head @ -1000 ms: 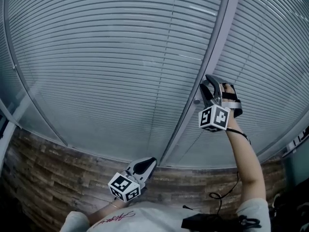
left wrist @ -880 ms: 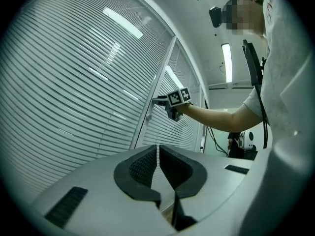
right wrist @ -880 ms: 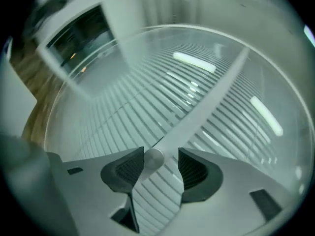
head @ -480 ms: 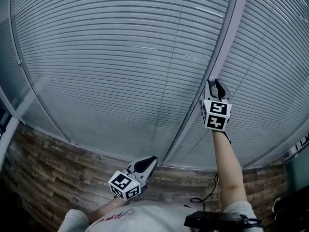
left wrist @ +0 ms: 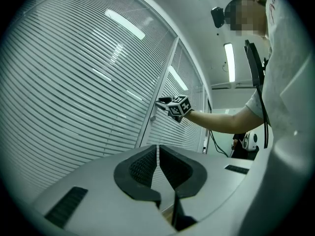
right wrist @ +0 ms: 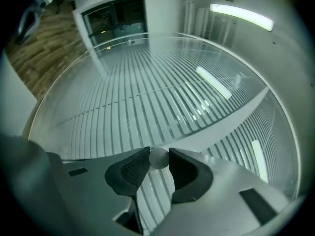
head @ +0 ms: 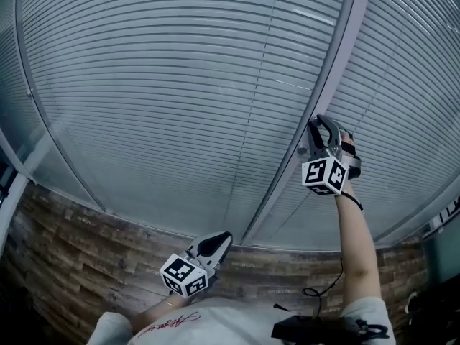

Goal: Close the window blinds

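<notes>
The window blinds [head: 180, 85] are judged not yet closed, gaps being visible between the slats. At the frame post [head: 325, 85] between the panes, the right gripper [head: 320, 128] has just been closing, and the small round knob [right wrist: 158, 159] is now pinched between its pads; turning is still to be done. The left gripper [left wrist: 158, 151] is shut and empty, low and well apart.

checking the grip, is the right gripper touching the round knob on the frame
Touching. Right gripper view: the right gripper presses both sides of the round knob with its pads, no gap showing; its jaws have just been closing.
</notes>
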Tool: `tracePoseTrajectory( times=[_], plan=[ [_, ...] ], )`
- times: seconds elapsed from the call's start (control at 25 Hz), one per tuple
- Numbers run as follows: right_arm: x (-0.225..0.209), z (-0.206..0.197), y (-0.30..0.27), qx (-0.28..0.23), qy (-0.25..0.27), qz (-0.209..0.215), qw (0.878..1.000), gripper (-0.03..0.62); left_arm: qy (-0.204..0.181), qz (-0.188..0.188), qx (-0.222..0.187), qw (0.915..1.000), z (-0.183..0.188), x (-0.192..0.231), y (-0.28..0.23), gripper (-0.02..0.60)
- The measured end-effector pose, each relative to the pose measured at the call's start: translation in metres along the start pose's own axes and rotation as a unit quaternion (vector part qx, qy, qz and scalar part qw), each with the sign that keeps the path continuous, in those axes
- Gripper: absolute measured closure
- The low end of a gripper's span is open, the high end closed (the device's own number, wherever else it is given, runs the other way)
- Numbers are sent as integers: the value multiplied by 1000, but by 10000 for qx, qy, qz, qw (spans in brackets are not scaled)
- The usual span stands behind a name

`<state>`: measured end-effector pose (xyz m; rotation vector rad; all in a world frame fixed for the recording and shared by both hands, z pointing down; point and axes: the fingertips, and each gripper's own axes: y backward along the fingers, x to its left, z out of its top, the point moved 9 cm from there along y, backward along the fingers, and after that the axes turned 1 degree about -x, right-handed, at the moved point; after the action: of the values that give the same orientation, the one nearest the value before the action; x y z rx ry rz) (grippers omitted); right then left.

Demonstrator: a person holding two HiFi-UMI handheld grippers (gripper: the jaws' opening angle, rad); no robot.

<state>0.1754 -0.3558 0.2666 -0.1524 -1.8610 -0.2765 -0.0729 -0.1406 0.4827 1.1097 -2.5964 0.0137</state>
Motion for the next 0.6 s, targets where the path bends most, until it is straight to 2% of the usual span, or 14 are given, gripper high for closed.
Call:
tracePoseTrajectory(
  times=[0.12,0.2,0.44,0.6],
  plan=[
    [0,-2,0,15,929,265,9953,462,-14,-71,2,10000,-1,-4,-3,552],
    [1,-2,-1,7,1363,371,9900,462,-13,-96,6,10000,-3,-5,-5,552],
    [0,-4,-2,-11,2376,670,9691,462,-38,-153,32,9999,-4,-9,-7,552],
    [0,-2,-5,13,2659,711,9614,462,-42,-166,49,9998,-4,-10,-8,552]
  ],
)
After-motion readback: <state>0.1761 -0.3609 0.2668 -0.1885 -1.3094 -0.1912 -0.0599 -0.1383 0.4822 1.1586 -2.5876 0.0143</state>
